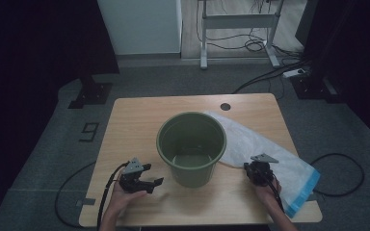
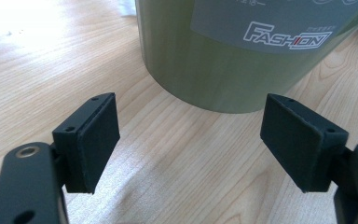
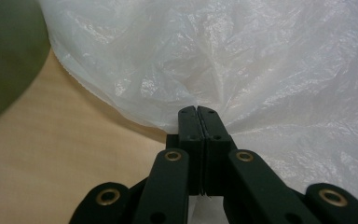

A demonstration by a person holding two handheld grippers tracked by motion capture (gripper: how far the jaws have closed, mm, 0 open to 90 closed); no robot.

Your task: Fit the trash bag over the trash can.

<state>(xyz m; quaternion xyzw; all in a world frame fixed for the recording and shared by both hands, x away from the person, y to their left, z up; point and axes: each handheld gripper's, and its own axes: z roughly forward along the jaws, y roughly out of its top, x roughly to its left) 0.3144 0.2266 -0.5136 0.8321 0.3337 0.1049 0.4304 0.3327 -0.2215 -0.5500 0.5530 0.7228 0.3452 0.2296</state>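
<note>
Right tool (image 3: 198,109) pinches white plastic bag (image 3: 261,60) edge beside green bucket (image 1: 191,147); left tool (image 2: 189,140) spread wide, empty, facing bucket.

A lab-like recording room

We see a wooden table (image 1: 139,113) on grey carpet (image 1: 318,125), cables (image 1: 265,77) trailing across it (to a power strip (image 1: 296,73)), a desk frame (image 1: 238,21) and dark curtains (image 1: 38,43).

A fixed high camera looks forward and down on the wooden table (image 1: 139,115), with the green bucket (image 1: 191,147) at centre. The left gripper camera sits low and close, facing the bucket's wall (image 2: 214,70) at 12 o'clock. The right gripper camera looks closely at the white plastic bag (image 3: 242,60); the bucket's edge (image 3: 4,51) shows at 10 o'clock.
</note>
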